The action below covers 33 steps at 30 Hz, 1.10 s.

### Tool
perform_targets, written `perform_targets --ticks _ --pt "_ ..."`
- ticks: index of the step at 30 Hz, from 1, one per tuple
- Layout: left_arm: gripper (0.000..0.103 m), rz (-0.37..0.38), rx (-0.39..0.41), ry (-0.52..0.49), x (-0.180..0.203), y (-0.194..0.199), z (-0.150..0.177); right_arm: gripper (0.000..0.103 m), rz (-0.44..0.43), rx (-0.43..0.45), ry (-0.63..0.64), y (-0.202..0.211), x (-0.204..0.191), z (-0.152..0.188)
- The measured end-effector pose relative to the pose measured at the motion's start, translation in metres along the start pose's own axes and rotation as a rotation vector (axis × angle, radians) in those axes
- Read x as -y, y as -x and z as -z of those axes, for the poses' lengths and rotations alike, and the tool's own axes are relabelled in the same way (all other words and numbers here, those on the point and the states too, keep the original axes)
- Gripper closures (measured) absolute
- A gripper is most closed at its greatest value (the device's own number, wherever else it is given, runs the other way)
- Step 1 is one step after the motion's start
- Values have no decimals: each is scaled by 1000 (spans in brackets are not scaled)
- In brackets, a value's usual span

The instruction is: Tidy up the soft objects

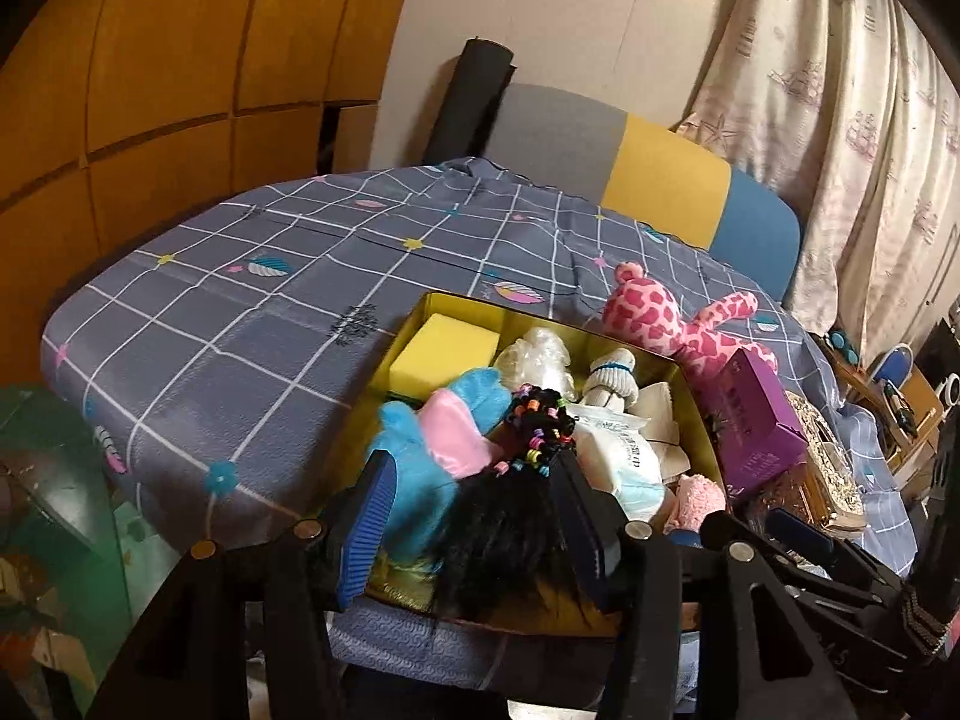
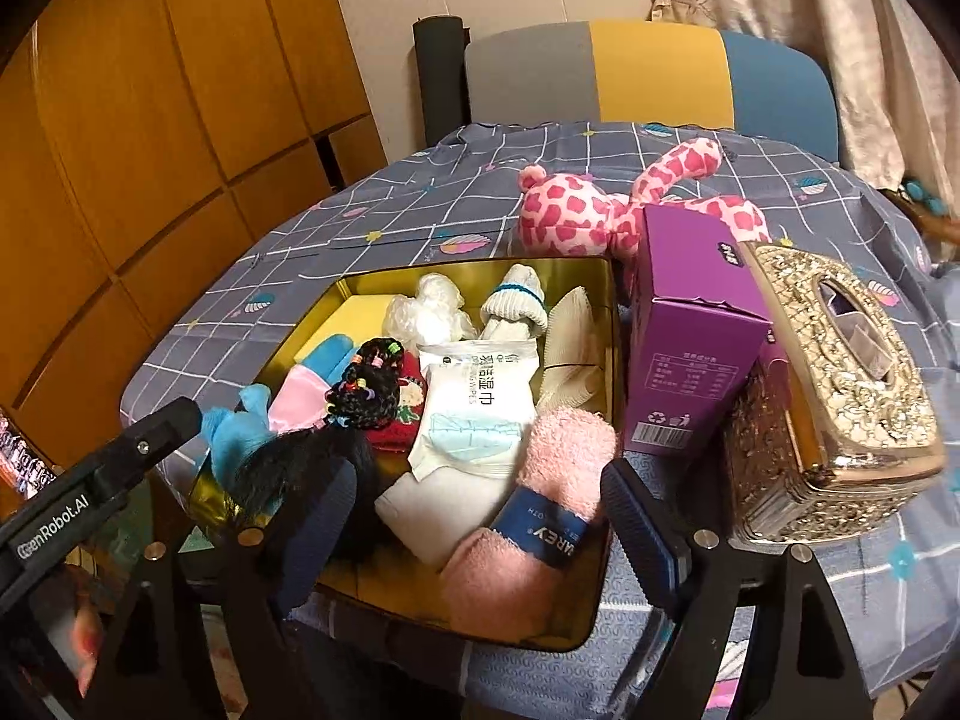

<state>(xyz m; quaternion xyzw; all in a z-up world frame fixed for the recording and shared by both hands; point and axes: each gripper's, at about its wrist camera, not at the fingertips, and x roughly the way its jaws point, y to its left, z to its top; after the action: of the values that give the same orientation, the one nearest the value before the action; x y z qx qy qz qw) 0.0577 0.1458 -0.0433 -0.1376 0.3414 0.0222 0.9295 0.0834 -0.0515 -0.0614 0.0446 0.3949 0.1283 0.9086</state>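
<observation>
A gold metal tin [image 2: 603, 324] with rounded corners sits at the near edge of a table under a grey-blue checked cloth [image 1: 240, 276], and it is packed with soft things. A rolled pink fleece cloth [image 2: 540, 516] with a navy paper band lies in the tin's near right corner, its long axis running from near left to far right, fuzzy in texture and bent at the band. The right gripper [image 2: 480, 534] stands with its jaws well apart on either side of this roll, the ribbed blue pads clear of it. To its left lies a flat white pack of wet wipes [image 2: 474, 414], glossy, its long axis running near to far. A black braided hairpiece [image 1: 528, 480] dotted with small coloured beads trails from the middle of the tin toward the near left, braids far, loose hair near. The left gripper [image 1: 474, 516] straddles that loose hair with its jaws partly apart; whether the pads press on it I cannot tell. A blue and pink plush glove [image 1: 444, 432] lies just left of the hairpiece. Farther in are a yellow sponge block [image 1: 444, 348], a crumpled clear plastic bag [image 2: 426, 312] and a rolled white sock [image 2: 516, 306]. Outside the tin, a pink spotted plush toy [image 2: 576, 210] lies on the far right.
</observation>
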Motion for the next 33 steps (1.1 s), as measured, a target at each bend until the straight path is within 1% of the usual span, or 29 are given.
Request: perform_targets --ticks 3,5,6,7,14,15,19,26,29,31,33 --pt "49 -27 6 -4 0 8 2 14 18 4 14 7 -2 -1" --pt "49 -41 12 -14 2 13 3 8 44 7 19 15 -2 -2" --pt "49 -43 16 -21 3 17 4 3 55 8 20 18 -3 -2" --pt "49 -43 21 -29 6 20 5 0 68 16 21 23 -2 -2" --pt "47 -55 59 -97 34 44 11 0 137 79 9 60 7 5" --pt "45 -58 64 -108 38 47 12 0 142 81 4 63 9 7" --pt "45 -66 76 -142 53 57 18 0 181 85 -9 71 14 15" --pt "45 -103 84 -154 66 70 26 0 243 122 -32 94 20 23" --pt "45 -119 94 -169 71 76 28 0 283 140 -42 102 21 26" --pt "45 -141 96 -194 75 79 30 0 300 134 -59 104 23 28" --pt "45 -164 81 -218 78 78 33 0 285 94 -87 101 27 30"
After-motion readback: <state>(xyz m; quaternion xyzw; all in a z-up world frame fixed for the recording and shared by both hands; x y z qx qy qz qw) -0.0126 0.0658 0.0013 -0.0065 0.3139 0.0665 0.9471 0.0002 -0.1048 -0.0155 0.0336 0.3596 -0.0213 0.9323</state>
